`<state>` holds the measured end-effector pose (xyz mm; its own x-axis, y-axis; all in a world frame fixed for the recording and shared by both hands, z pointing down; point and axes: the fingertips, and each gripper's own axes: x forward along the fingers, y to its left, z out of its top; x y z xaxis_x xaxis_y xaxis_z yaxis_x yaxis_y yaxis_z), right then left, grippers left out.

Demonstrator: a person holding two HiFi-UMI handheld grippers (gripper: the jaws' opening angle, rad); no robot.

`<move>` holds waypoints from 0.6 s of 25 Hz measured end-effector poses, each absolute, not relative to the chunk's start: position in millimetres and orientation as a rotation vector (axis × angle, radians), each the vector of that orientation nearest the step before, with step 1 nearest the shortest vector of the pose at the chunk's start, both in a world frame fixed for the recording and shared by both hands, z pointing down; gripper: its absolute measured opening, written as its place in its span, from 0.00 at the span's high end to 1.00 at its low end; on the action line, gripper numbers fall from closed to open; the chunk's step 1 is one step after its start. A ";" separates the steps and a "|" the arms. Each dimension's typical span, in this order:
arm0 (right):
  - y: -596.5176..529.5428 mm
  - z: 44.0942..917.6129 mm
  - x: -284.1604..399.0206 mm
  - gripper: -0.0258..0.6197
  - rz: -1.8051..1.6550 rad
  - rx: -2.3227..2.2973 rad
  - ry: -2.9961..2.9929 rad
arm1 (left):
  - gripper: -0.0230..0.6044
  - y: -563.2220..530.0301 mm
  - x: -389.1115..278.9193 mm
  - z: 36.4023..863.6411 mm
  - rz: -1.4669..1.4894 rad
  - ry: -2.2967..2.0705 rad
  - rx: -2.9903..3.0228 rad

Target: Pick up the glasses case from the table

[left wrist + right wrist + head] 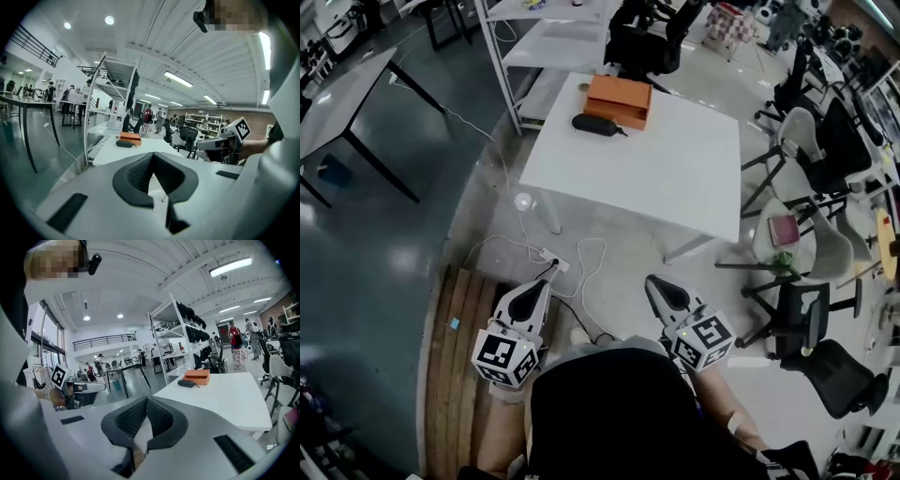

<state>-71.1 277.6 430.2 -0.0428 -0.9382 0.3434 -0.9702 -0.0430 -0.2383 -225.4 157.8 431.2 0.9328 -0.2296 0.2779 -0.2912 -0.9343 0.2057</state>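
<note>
Grippers low and close against the body, well short of the table: left gripper (546, 281) angled forward and slightly inward over the edge of a wooden pallet (455, 375), right gripper (652, 283) about level with it on the other side, both aimed toward the white table (675, 178). Pressed together at the tips in each gripper view, ribbed black pads meeting in a point, nothing caught between. Well apart from each other, marker cubes turned up toward the head camera. Hands mostly hidden under those cubes and behind the dark-clothed torso filling the bottom of the head view; only a strip of right forearm (733, 417) on show. Glasses case (595, 125), dark and oblong, flat on the table's far side, right against the near edge of an orange box (619, 99), though too small to tell whether touching. Untouched, far from either tool. White cables and a power strip (555, 262) on the grey floor between pallet and table. Beyond the table, a white shelf rack (546, 37), cut off by the top of the head view; to the right, a cluster of office chairs (811, 319); to the left, a black-legged table (347, 103) over glossy dark flooring. Large open hall with ribbed white ceiling and strip lights, distant people among desks and shelving in both gripper views.
</note>
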 end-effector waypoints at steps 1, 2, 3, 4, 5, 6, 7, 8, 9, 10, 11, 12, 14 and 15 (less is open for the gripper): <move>265.0 430.9 -78.0 0.92 0.646 2.105 -2.124 | 0.93 148.8 -232.9 433.6 0.371 -0.397 2.841; 252.6 430.7 -85.8 0.92 0.642 2.084 -2.133 | 0.93 140.4 -240.8 435.9 0.378 -0.405 2.836; 241.2 429.4 -94.1 0.92 0.629 2.060 -2.142 | 0.93 133.3 -248.9 438.2 0.386 -0.413 2.830; 231.2 427.8 -101.2 0.92 0.610 2.038 -2.150 | 0.93 127.4 -256.6 440.7 0.392 -0.421 2.823; 222.3 426.7 -106.0 0.92 0.592 2.024 -2.155 | 0.93 122.2 -263.1 443.3 0.396 -0.427 2.816; 213.7 426.6 -107.9 0.92 0.578 2.014 -2.156 | 0.93 117.0 -267.8 445.9 0.400 -0.434 2.810; 204.6 427.1 -107.0 0.92 0.572 2.009 -2.158 | 0.93 111.2 -270.6 448.4 0.404 -0.443 2.805; 194.9 428.4 -103.7 0.92 0.574 2.007 -2.162 | 0.93 104.8 -271.4 450.6 0.409 -0.455 2.800; 184.7 430.3 -98.9 0.92 0.581 2.004 -2.169 | 0.93 98.2 -270.8 452.5 0.415 -0.470 2.792; 174.1 432.3 -93.2 0.92 0.589 1.998 -2.181 | 0.93 91.8 -269.1 454.3 0.421 -0.487 2.783; 163.0 434.8 -86.9 0.92 0.594 1.989 -2.195 | 0.93 85.5 -266.5 456.4 0.427 -0.504 2.774; 151.4 437.7 -79.7 0.92 0.597 1.977 -2.209 | 0.93 78.7 -262.8 459.0 0.435 -0.522 2.766; 126.9 443.5 -62.6 0.92 0.604 1.951 -2.236 | 0.93 62.3 -251.7 464.3 0.457 -0.561 2.752; 114.5 446.4 -52.5 0.92 0.612 1.939 -2.247 | 0.93 52.7 -243.6 466.0 0.466 -0.581 2.746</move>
<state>-52.5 114.5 446.4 -0.1778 -0.9234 0.3402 -0.9683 0.1026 -0.2277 -243.6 52.7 466.0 0.8661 -0.3376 0.3687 -0.4333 -0.8748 0.2168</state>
